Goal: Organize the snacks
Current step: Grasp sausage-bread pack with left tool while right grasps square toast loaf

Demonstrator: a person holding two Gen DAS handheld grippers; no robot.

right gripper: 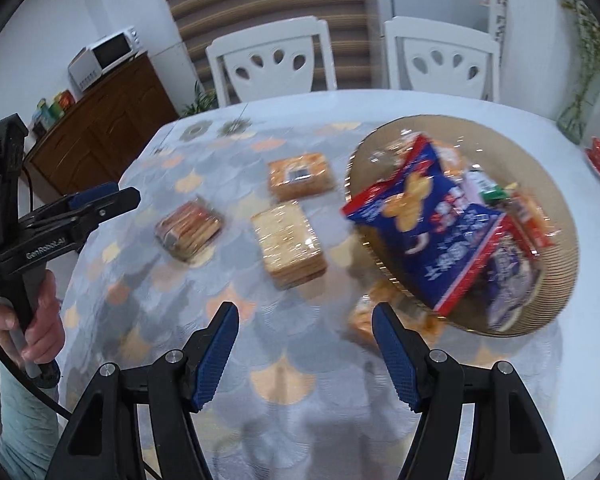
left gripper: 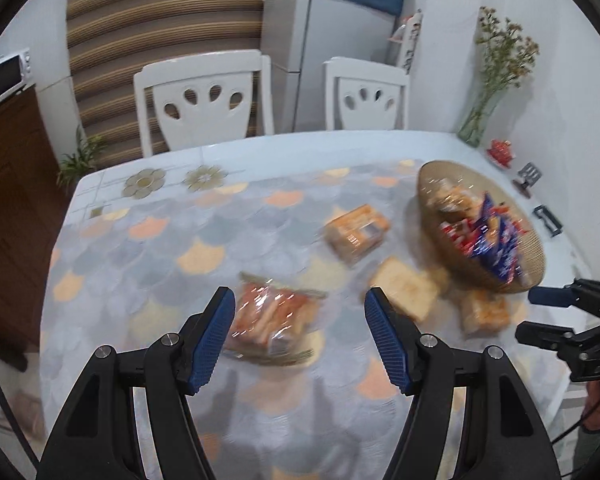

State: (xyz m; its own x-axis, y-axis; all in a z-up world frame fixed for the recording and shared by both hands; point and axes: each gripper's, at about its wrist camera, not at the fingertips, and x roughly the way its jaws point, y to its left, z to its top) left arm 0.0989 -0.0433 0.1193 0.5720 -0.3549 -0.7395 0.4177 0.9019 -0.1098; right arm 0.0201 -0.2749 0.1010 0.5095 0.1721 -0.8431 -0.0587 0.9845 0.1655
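My left gripper (left gripper: 300,304) is open above the table, and a clear-wrapped red-and-orange cracker pack (left gripper: 274,320) lies on the cloth beyond its pads, untouched. An orange pack (left gripper: 356,232), a pale cracker pack (left gripper: 408,292) and a small orange pack (left gripper: 486,312) lie further right. A round woven plate (left gripper: 432,176) holds a blue bag (left gripper: 496,240) and other snacks. My right gripper (right gripper: 305,312) is open too, with nothing between its pads. The small orange pack (right gripper: 364,320) sits by its right finger, under the plate's (right gripper: 560,280) edge. The blue bag (right gripper: 428,224) overhangs the rim.
Two white chairs (left gripper: 204,96) stand at the table's far side. A glass vase with dried flowers (left gripper: 480,120), a red dish (left gripper: 500,152) and small black stands (left gripper: 546,220) sit along the right wall. A hand (right gripper: 40,312) holds the left gripper (right gripper: 116,198); a wooden cabinet (right gripper: 100,128) carries a microwave.
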